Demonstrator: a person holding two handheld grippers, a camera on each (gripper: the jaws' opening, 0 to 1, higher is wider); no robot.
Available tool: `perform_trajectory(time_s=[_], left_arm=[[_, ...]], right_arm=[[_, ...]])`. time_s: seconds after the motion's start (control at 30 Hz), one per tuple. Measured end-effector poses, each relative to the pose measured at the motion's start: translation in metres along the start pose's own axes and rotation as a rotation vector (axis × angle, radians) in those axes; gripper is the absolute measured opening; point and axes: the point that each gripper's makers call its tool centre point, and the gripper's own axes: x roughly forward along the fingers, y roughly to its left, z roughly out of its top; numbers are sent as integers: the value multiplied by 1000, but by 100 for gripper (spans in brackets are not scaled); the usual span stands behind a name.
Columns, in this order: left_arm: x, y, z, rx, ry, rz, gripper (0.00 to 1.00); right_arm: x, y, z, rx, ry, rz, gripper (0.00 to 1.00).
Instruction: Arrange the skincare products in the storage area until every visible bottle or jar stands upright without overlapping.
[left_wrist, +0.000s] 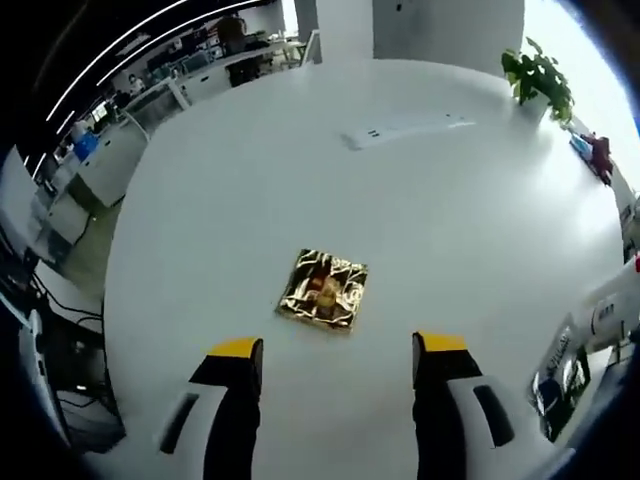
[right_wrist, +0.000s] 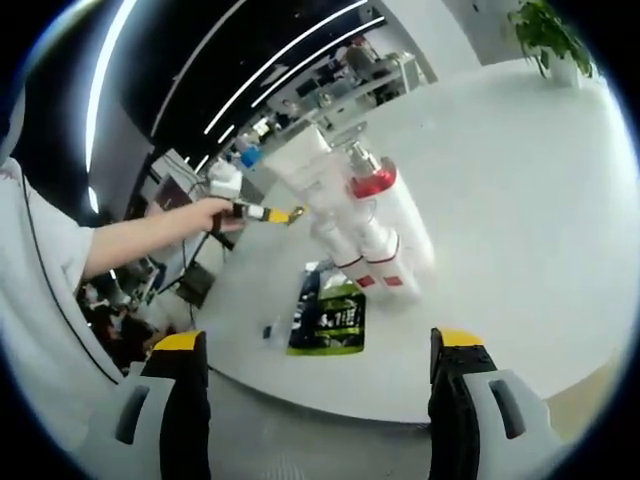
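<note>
Left claw (left_wrist: 340, 352): jaws spread wide, gripping nothing; hovers over the white bench (left_wrist: 400, 230)
Gold packet (left_wrist: 323, 289): flat on the bench just beyond the jaws
Right claw (right_wrist: 318, 352): jaws apart, empty
Bottles (right_wrist: 372, 230): white, red-banded, clustered near the bench edge; green packet (right_wrist: 335, 318) beside them

Bottles (right_wrist: 385, 235): about four, white, clustered, exact count unclear | green packet (right_wrist: 335, 318): 1 | gold foil packet (left_wrist: 323, 289): 1 | potted plant (left_wrist: 538, 80): 1 | white table (left_wrist: 300, 190): 1
</note>
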Motion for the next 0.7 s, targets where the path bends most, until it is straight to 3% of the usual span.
perform_trajectory(time_s=[0.1,0.17,0.2,0.37,0.43,0.57,0.7], left_arm=[[8,-3,10,106,-32,-52,76],[9,-9,13,153,-23,-83,70],[19,0,16,177,-10,-100,67],[29,6,18,226,45,-119,56],[41,13,27,235,62,-130,55],[45,18,26,275,101,-153,50],[48,14,16,311,132,-178,51]], right_arm=[[0,-1,-1,4,6,-3,91],[0,-3,-1,8,8,-8,91],[0,-3,-2,10,10,-11,91],[1,-4,-3,17,16,-21,91],[1,-6,-3,21,17,-26,91],[1,-6,-4,24,22,-33,91],[1,-6,-4,24,26,-38,91]])
